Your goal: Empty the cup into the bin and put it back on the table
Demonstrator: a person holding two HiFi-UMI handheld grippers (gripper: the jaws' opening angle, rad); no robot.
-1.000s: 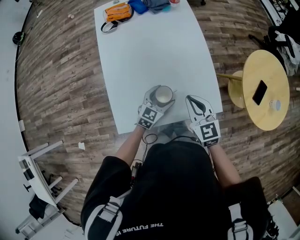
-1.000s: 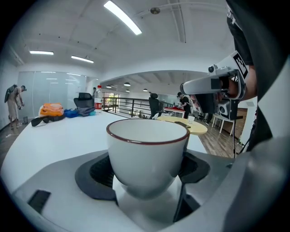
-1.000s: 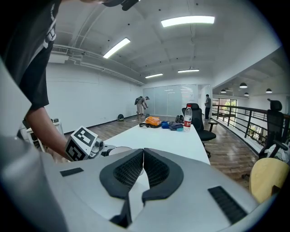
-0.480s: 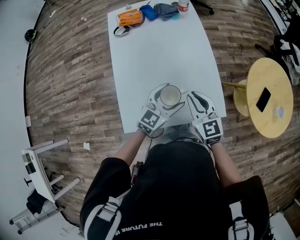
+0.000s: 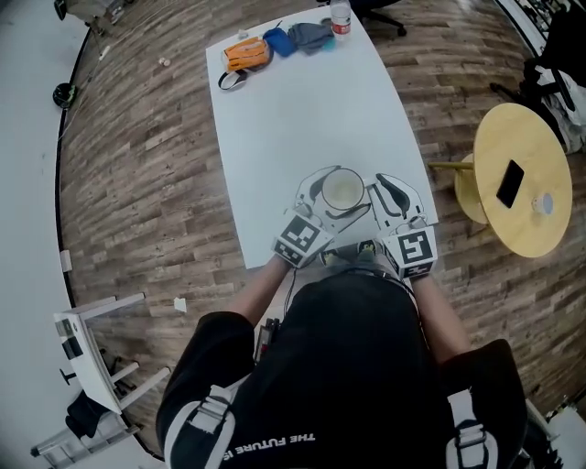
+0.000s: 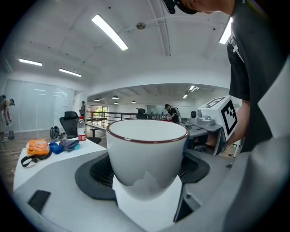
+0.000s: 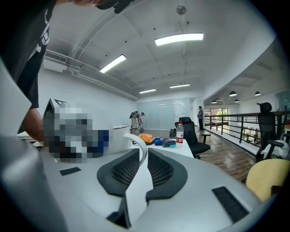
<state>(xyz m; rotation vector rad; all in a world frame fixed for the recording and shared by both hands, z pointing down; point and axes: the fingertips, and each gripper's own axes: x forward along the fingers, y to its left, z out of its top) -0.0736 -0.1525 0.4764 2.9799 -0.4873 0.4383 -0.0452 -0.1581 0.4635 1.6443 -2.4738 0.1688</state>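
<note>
A white cup [image 5: 343,190] with a dark red rim is near the front edge of the white table [image 5: 302,110]. My left gripper [image 5: 337,192] is shut on it, one jaw on each side of its body. In the left gripper view the cup [image 6: 147,154] fills the space between the pads of the left gripper [image 6: 147,179]. My right gripper [image 5: 381,185] reaches in from the right. In the right gripper view the cup's curved handle [image 7: 139,147] sits in the narrow gap at the tips of the right gripper [image 7: 146,156]. No bin is visible.
At the table's far end lie an orange pouch [image 5: 247,52], blue and grey items [image 5: 298,37] and a water bottle [image 5: 340,16]. A round yellow side table [image 5: 536,211] with a phone [image 5: 509,183] stands to the right. A white rack [image 5: 82,339] stands on the wooden floor to the lower left.
The right gripper has closed in on the cup from the right, and its tips now reach the handle. The left gripper stays around the cup. The head view has shifted slightly.
</note>
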